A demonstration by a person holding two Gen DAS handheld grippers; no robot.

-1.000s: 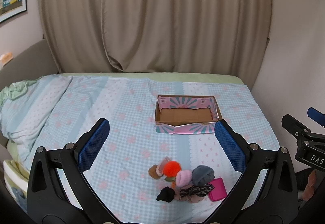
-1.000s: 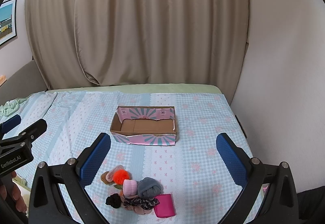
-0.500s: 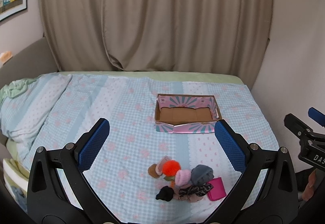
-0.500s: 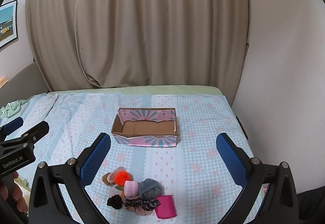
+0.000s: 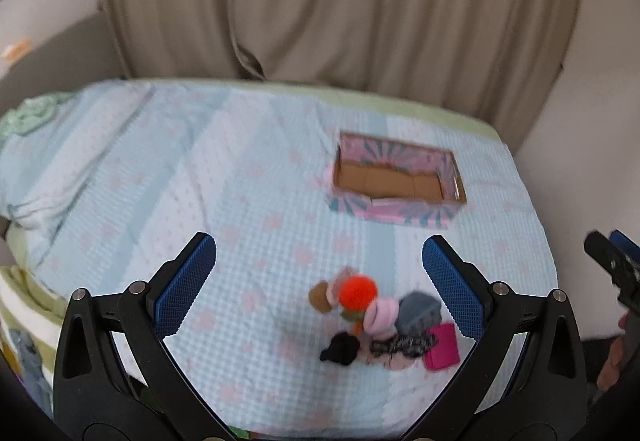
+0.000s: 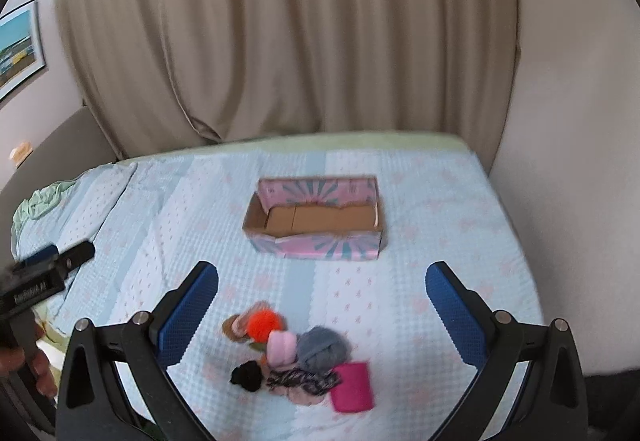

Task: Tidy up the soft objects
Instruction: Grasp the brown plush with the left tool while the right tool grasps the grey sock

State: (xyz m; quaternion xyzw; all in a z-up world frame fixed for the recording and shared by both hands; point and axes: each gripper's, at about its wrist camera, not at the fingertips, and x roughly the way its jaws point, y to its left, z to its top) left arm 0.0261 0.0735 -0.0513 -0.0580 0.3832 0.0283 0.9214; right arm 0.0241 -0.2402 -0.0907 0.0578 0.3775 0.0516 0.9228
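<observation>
A small heap of soft things lies on the bed near its front edge: an orange pompom [image 5: 357,292] [image 6: 262,324], a pink roll [image 5: 380,317] [image 6: 281,348], a grey yarn ball [image 5: 419,312] [image 6: 322,348], a black pompom [image 5: 340,348] [image 6: 248,375], a patterned scrunchie [image 6: 302,381] and a magenta pouch [image 5: 441,347] [image 6: 353,387]. Beyond it stands an empty pink-and-teal cardboard box [image 5: 396,183] [image 6: 316,219]. My left gripper [image 5: 318,283] hangs open above the heap. My right gripper [image 6: 322,305] is open too, holding nothing.
The blue-checked bedspread [image 5: 200,181] covers the bed. Beige curtains [image 6: 280,33] hang behind it and a wall [image 6: 560,121] closes the right side. Rumpled bedding [image 5: 32,117] lies at the left. A hand grips each tool's handle at the frame edges.
Both views have tilted and blurred: the left gripper has swung left and rolled, the right gripper has shifted forward, so box and heap sit further right and larger. Both jaws remain wide apart.
</observation>
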